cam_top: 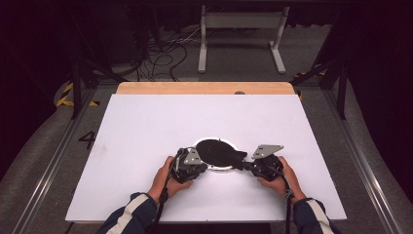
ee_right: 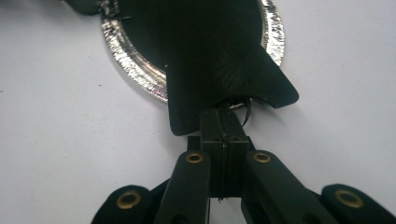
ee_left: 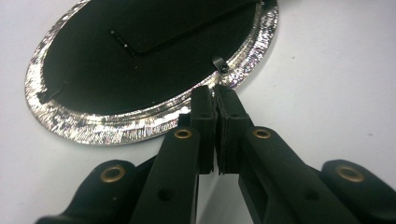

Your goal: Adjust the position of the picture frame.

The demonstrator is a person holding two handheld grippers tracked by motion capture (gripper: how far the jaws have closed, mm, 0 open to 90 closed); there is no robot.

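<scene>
Both hands are resting low on white table (cam_top: 146, 126) | I'm pinching left gripper (ee_left: 215, 99) onto silver frame (ee_left: 93, 126) rim | right gripper (ee_right: 225, 122) is clamping black stand flap (ee_right: 219, 74) | frame is lying face-down mid-table between them

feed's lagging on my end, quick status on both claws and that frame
Left claw shut on silver rim of the oval frame. Right claw shut on its black stand flap. Frame flat on the white table; nothing in the way.
</scene>
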